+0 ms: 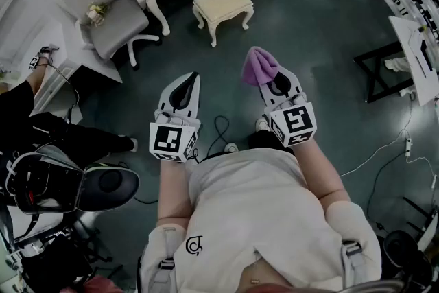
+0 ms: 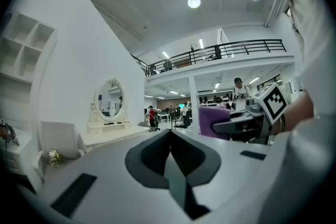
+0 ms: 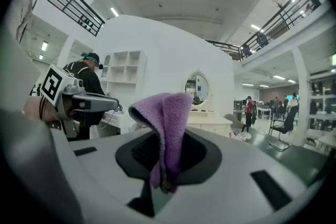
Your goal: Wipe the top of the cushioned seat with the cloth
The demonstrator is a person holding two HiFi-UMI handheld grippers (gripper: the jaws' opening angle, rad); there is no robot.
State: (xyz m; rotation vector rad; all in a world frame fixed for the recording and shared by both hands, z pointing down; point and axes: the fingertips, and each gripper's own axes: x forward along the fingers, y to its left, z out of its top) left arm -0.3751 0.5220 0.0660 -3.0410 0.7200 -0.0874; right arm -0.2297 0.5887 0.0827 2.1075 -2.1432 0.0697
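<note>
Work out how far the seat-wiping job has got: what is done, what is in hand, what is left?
Done: the purple cloth is clamped in the right gripper. In hand: the person stands back from the cushioned seat, both grippers in the air, the left gripper shut and empty. Left: bring the cloth to the seat and wipe its top; nothing touches it yet.
</note>
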